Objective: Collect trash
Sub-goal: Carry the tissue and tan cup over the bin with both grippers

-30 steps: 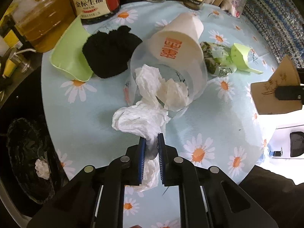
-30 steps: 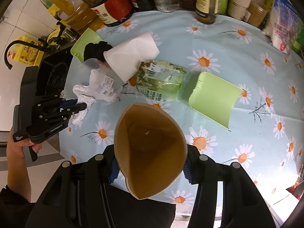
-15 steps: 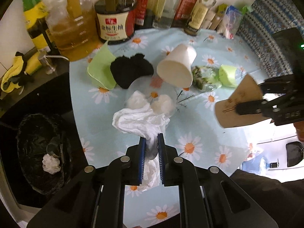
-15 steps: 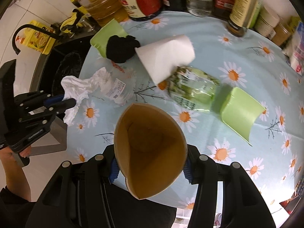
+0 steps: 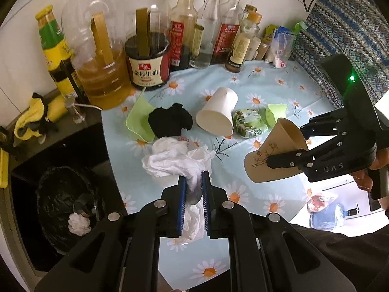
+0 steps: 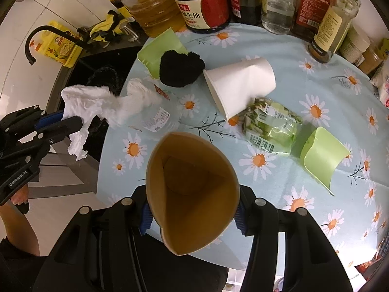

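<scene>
My left gripper [image 5: 194, 189] is shut on a crumpled white tissue [image 5: 177, 163], lifted above the table's left edge; it also shows in the right wrist view [image 6: 90, 102]. My right gripper [image 6: 192, 214] is shut on a squashed brown paper cup [image 6: 192, 189], seen from the side in the left wrist view [image 5: 274, 158]. On the daisy tablecloth [image 5: 243, 194] lie a white paper cup [image 5: 217, 114], a clear plastic cup [image 6: 150, 114] with tissue in it, a green wrapper [image 6: 272, 129], a black cloth [image 5: 170, 120] and two green cup pieces [image 6: 321, 153].
A bin lined with a black bag [image 5: 63, 206] stands low at the left of the table, with a white wad in it. Several sauce and oil bottles [image 5: 145, 56] line the table's far edge. A black tap [image 6: 41, 39] and a sink lie further left.
My left gripper has lifted and pulled back with the tissue, drawing it out of the clear cup. My right gripper with the brown cup has risen and drawn closer to the left one.
</scene>
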A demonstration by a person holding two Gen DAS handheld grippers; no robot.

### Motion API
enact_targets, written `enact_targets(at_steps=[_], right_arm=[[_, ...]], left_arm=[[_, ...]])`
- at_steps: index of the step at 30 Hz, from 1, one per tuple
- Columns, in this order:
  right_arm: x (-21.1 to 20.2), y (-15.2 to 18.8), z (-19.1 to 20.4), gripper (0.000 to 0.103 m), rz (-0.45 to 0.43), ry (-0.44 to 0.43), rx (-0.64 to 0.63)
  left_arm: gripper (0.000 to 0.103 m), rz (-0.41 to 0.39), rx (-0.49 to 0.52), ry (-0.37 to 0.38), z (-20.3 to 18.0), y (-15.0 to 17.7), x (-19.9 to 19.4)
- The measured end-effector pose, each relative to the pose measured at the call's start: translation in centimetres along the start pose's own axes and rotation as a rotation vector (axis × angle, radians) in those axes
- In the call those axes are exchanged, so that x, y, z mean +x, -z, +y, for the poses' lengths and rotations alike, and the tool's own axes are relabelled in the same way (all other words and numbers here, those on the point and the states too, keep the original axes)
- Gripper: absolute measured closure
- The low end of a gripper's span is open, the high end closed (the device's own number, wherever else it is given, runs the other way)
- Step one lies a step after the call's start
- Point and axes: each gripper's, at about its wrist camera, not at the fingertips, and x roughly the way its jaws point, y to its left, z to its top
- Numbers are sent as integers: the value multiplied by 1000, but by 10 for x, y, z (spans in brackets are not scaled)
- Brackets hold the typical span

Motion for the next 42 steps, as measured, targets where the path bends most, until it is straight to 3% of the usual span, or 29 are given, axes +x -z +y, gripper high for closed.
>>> enact_targets(at_steps=[10, 20, 32, 42], right_arm=[[-1, -12, 35, 50, -17, -17, -56], [8, -30, 102, 50, -12, -28, -166], [49, -73, 197, 50, 0, -60, -260], [85, -121, 260, 50, 18, -93, -259]], left_arm=[[92, -41, -14, -18, 14, 13, -29], [92, -79, -92, -41, 55, 41, -61], [92, -76, -228, -90, 144, 89, -83], [92, -42, -270, -105, 215, 106, -77]])
